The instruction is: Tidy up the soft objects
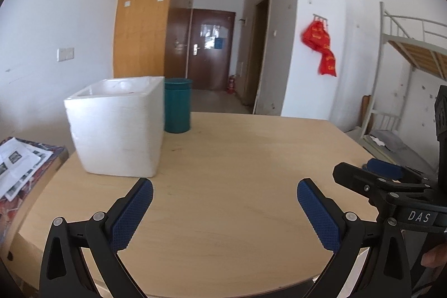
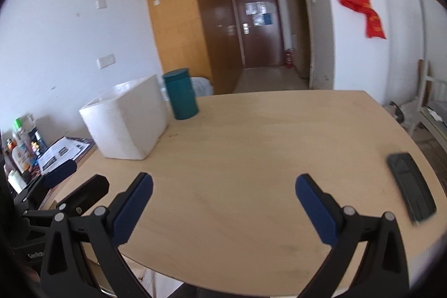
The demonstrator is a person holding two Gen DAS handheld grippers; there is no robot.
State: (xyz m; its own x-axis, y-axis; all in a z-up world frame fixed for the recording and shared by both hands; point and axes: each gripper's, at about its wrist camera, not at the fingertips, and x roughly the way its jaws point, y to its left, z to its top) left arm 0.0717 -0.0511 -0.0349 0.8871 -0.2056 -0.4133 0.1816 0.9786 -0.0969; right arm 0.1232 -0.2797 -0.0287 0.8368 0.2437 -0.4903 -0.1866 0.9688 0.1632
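Both grippers, left gripper (image 1: pixel 225 210) and right gripper (image 2: pixel 223 207), hover side by side over the desk's (image 1: pixel 237 158) near edge, jaws spread, empty. White foam box (image 1: pixel 117 127) stands ahead at the far left corner.

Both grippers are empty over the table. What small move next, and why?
Probably tilt the left gripper up over the white foam box to look inside: no soft object shows on the wooden table, only a teal canister and a black remote.

Table (image 1: pixel 237 186): pale wood, smooth matt. White box (image 1: pixel 117 130): foam-like, faintly grainy, left of frame. Teal canister (image 1: pixel 177 108): smooth, slight sheen. Gripper pads (image 1: pixel 131 217): blue textured rubber-like.
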